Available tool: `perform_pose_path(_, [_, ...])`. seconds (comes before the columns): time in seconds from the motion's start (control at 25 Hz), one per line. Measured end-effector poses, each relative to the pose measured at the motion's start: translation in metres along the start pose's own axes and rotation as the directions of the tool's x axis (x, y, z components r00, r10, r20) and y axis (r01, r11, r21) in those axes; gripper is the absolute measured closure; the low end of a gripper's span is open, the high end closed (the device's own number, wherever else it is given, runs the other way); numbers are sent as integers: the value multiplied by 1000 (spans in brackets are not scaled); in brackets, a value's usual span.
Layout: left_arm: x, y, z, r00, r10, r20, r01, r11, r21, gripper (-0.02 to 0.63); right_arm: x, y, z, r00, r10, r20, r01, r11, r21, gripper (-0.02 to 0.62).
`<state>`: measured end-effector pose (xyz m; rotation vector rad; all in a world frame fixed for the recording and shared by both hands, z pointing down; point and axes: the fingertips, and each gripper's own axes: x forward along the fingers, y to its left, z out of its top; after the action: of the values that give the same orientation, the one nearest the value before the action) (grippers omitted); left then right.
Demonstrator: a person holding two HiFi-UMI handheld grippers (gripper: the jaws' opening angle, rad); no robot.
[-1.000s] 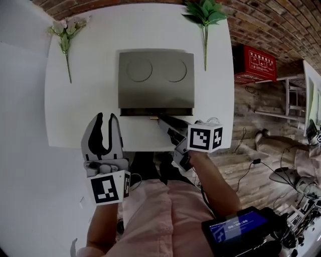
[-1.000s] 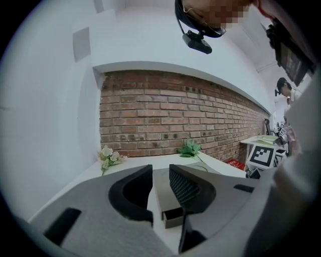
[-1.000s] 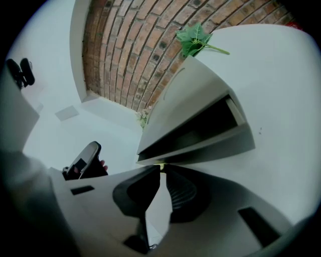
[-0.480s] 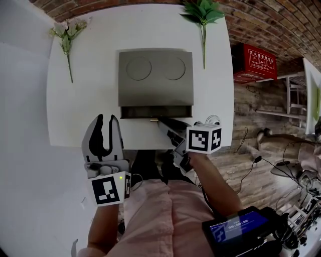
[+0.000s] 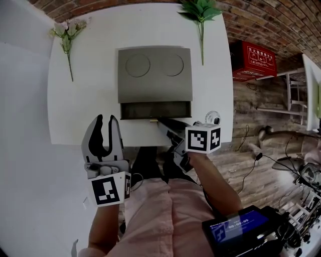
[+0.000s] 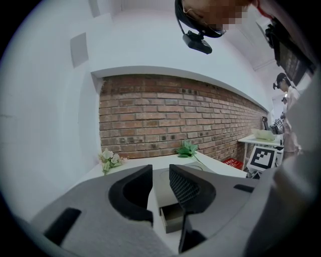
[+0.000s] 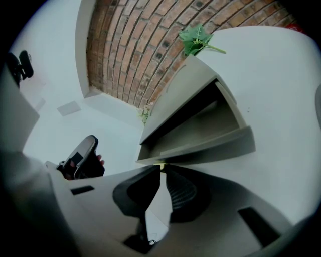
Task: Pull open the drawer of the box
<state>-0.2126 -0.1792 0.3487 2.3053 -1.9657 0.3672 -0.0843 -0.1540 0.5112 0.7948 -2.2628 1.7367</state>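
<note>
Two sprigs on a white table [image 5: 75, 100]: pale flowers [image 5: 65, 30] at the far left corner, green leaves [image 5: 200, 12] at the far right corner. Behind the far edge, a brick wall [image 6: 165, 115], with plain white wall to its left. Off the right edge, a plank floor [image 5: 251, 150] and a red crate [image 5: 253, 60], with cables trailing across the boards. At the middle of the table, a grey box [image 5: 154, 75] with two rings pressed into its lid. Below the lid, the drawer [image 5: 155, 109] standing partly out toward the near edge, its shallow inside open to the right gripper view. At the centre of the drawer front, a small brass-coloured knob [image 5: 153, 119]. Right gripper [image 5: 161, 121] reaching in over the near edge, jaws nearly together and pinched on that knob. Left gripper [image 5: 106, 118] over the near edge toward the left corner, beside the drawer front but clear of the box, jaws spread and holding nothing.
</note>
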Motion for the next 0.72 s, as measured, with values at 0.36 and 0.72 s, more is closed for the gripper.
perform_pose_path(0.36, [-14,-5,3,1000,-12,7,11,1000,13,497,-7,4,-16,1000,-13,0,13,1000,-7,552])
perform_pose_path(0.72, [-20,-10,5,1000,-19,13,19,999,26,498,-10,4,-24,1000,-7,3,7,1000,-5,552])
